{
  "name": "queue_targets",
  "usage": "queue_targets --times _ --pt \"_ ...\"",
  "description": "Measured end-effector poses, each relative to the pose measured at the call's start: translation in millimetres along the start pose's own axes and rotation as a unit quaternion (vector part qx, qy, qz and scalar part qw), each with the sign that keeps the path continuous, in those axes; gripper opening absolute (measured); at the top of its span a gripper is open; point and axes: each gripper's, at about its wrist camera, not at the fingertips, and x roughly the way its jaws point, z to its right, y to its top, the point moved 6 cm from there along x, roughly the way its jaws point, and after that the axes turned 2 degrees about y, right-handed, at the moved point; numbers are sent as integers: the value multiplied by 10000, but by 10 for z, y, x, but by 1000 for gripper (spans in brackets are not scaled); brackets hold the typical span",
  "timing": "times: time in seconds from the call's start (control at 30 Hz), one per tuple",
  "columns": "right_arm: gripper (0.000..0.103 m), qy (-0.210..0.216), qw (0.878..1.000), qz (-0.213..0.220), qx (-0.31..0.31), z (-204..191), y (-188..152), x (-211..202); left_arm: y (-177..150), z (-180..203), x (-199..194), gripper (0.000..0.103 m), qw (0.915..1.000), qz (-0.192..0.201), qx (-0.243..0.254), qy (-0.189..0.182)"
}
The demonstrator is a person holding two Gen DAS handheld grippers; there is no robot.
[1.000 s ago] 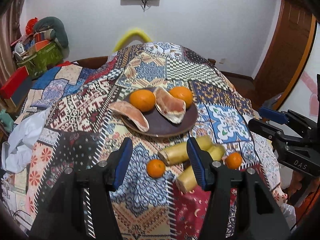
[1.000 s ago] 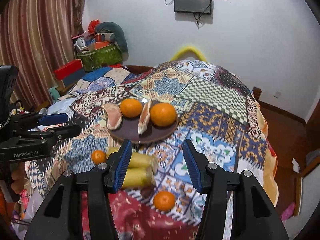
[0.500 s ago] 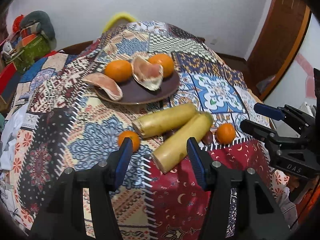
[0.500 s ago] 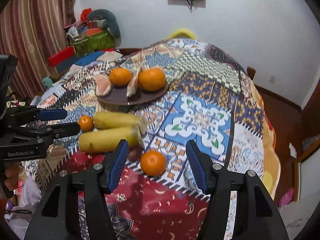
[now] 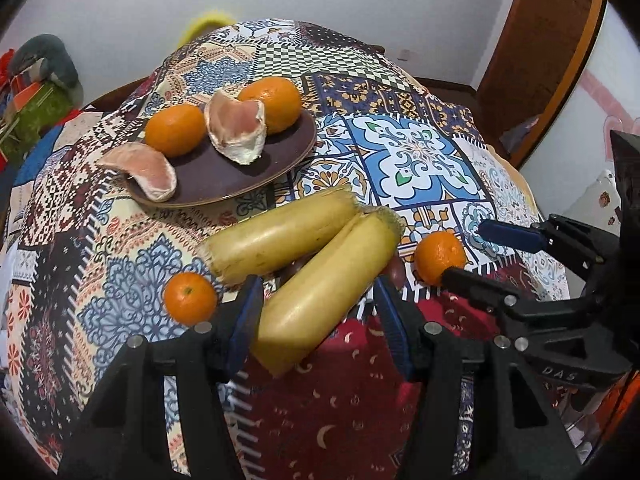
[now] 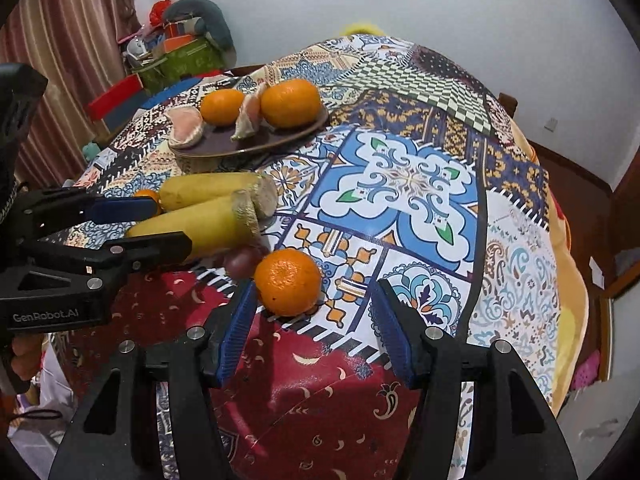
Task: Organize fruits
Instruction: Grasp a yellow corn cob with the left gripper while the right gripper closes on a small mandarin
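Left tool [image 5: 316, 316] gapes over the near end of a yellow fruit [image 5: 324, 292], pads clear of it. Right tool [image 6: 314, 330] spread wide, a small orange [image 6: 287, 282] just ahead of its jaws, ungripped. Both lie on the patchwork-clothed tabletop [image 6: 420, 184]; the brown plate [image 5: 224, 176] of oranges and pomelo pieces sits farther back. Beyond: white wall [image 6: 460, 8], striped curtain [image 6: 60, 40], wooden door [image 5: 548, 40].
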Motion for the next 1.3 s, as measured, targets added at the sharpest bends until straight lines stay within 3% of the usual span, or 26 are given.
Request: queue_targets --times 0.27,0.4,0.6,0.83,1.0,1.3 --pt "53 289 9996 -18 -15 -71 8 77 -7 16 76 56 9999 50 102 -48" --pt "33 552 9985 -45 22 -122 10 97 -3 33 94 57 9998 18 191 -15" --pt "32 474 9988 -15 82 -115 7 61 -47 70 53 49 9990 7 409 156" --pt "32 311 9994 72 115 -15 -24 -78 -254 12 -141 35 9995 -136 265 -66" --pt "32 253 9996 88 74 -5 -72 -151 -392 39 -213 35 9990 -327 242 -195" --pt "32 229 9996 128 62 1 -73 -208 -290 87 17 35 9980 -588 227 -92"
